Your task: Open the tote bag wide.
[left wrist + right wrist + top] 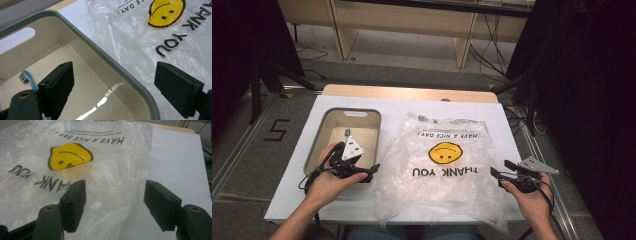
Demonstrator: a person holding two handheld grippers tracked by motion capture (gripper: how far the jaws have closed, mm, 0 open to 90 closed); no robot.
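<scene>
Plastic bag (442,165), clear and crinkled, lies flat across the middle of a white table (507,125), its print of a yellow smiley face (446,152) and the words "THANK YOU" and "HAVE A NICE DAY!" reading upside down from the person's side. Just left of it stands a grey-rimmed bin (314,142) with a cream inside, the bag's left edge lying close beside the bin's wall. In the left gripper view a toothbrush (28,79) with a blue handle and blue-and-white bristles rests on the bin's floor, near the end wall with the handle slot.

At the near right corner of the bin, the left gripper (368,171) is held in the person's left hand (329,182); its jaws stand apart and straddle the bin's rim, one inside the bin and one over the bag, with nothing clasped between them. At the bag's right edge, the right gripper (502,169) is held in the person's right hand (532,197), pointing left toward the plastic. Its jaws are also released, one hovering over the bag's edge and the other over bare table, pressing on nothing.
</scene>
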